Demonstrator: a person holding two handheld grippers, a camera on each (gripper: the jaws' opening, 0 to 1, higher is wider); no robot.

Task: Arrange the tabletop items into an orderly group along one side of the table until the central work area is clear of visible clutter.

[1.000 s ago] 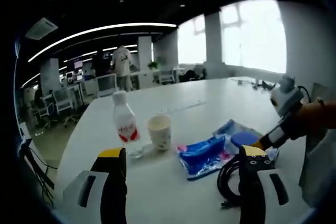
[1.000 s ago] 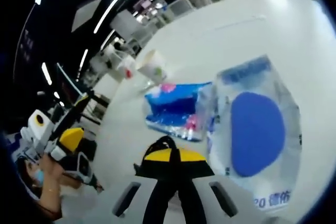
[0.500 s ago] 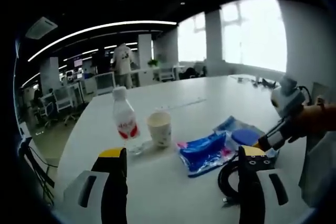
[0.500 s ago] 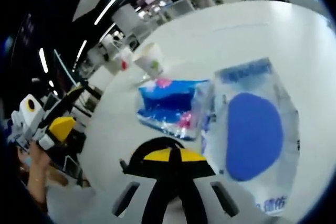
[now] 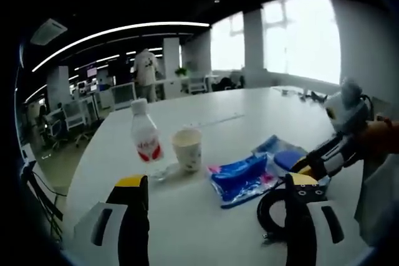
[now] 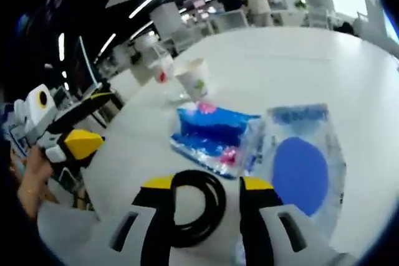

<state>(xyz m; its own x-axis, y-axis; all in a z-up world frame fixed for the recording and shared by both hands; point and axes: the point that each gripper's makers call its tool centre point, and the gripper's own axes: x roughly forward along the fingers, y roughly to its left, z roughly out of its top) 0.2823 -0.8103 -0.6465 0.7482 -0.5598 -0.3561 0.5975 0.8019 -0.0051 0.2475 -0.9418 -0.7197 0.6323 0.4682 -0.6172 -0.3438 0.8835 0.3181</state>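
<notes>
White table [image 6: 324,60] holds clutter; right gripper [image 6: 206,186] now opened wide, black cable [image 6: 196,207] let go; left gripper [image 5: 212,185] wide, nothing held

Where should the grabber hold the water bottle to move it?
Grip the bottle around its straight middle, near the red label, coming in level from the side facing the left gripper. It stands upright and narrow, so open jaws fit around it. The paper cup stands close beside it, so mind that side.

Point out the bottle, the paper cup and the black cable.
bottle [image 5: 146,144]: left gripper view, on its red label.
paper cup [image 5: 187,149]: left gripper view, on its side wall.
black cable [image 6: 215,207]: right gripper view, on the loop's right side.
</notes>
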